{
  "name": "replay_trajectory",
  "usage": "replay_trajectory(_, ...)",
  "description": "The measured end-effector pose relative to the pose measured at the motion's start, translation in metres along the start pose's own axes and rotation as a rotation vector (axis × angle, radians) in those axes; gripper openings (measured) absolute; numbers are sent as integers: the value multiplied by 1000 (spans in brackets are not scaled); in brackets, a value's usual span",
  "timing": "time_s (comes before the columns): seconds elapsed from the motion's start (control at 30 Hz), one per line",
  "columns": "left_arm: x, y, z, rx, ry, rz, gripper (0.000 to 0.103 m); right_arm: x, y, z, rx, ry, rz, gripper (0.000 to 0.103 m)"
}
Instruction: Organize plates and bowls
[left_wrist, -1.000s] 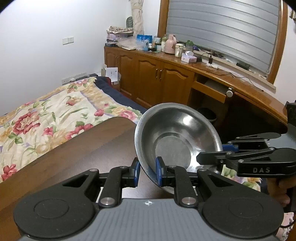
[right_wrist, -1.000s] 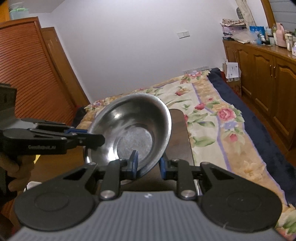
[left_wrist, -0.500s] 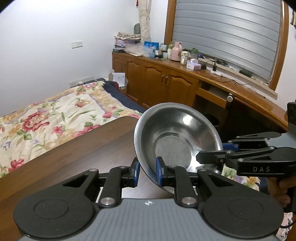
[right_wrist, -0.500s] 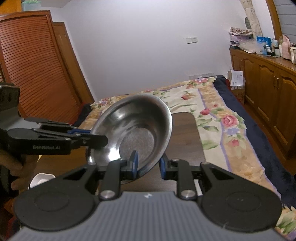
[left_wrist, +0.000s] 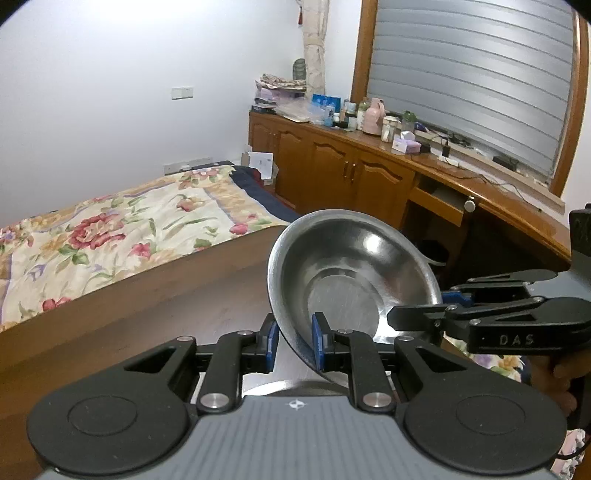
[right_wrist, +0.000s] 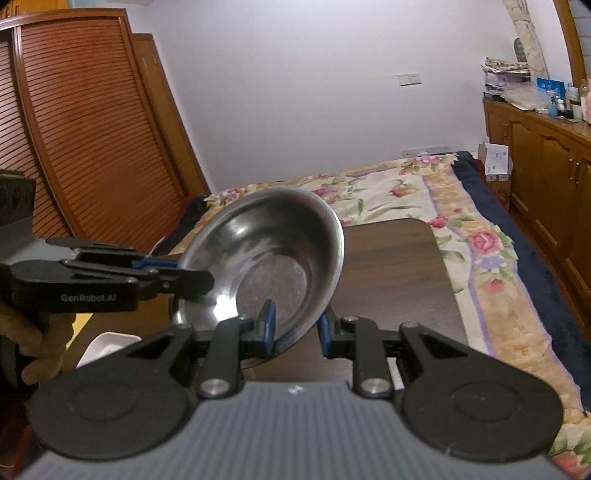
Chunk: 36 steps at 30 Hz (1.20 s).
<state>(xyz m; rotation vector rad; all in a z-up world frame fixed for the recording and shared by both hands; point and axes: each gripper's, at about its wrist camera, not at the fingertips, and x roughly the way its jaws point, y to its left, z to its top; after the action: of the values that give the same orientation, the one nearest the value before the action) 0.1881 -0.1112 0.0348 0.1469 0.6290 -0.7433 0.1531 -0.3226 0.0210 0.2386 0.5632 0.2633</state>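
Note:
A round steel bowl (left_wrist: 354, 273) hangs tilted in the air above a dark wooden table (left_wrist: 192, 306). Both grippers hold it by the rim. My left gripper (left_wrist: 294, 340) is shut on the near rim, one blue pad inside the bowl and one outside. In the same view my right gripper (left_wrist: 417, 314) comes in from the right and clamps the opposite rim. The right wrist view shows the bowl (right_wrist: 273, 251) with my right gripper (right_wrist: 295, 328) shut on its near edge. There my left gripper (right_wrist: 192, 277) grips the bowl's left side.
A bed with a floral cover (left_wrist: 122, 229) lies past the table's far edge. Wooden cabinets (left_wrist: 351, 170) with clutter on top run along the right wall. A white dish (right_wrist: 107, 343) sits low at the left, and slatted wooden doors (right_wrist: 74, 129) stand behind it. A hand (right_wrist: 37, 347) holds the left gripper.
Both grippers have carried the bowl sideways together, keeping their hold. The bed, wall and cabinets have slid to the right in both views.

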Motion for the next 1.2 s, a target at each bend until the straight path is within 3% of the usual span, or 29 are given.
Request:
replay_trajectory(1.0,-51,8,-53,-104,-73,31,20,5,47,-26,-25,37,78,26)
replay_trajectory(1.2,-54,5,-65,-104,-78,69,20,8,53,-31,-20,49,100,26)
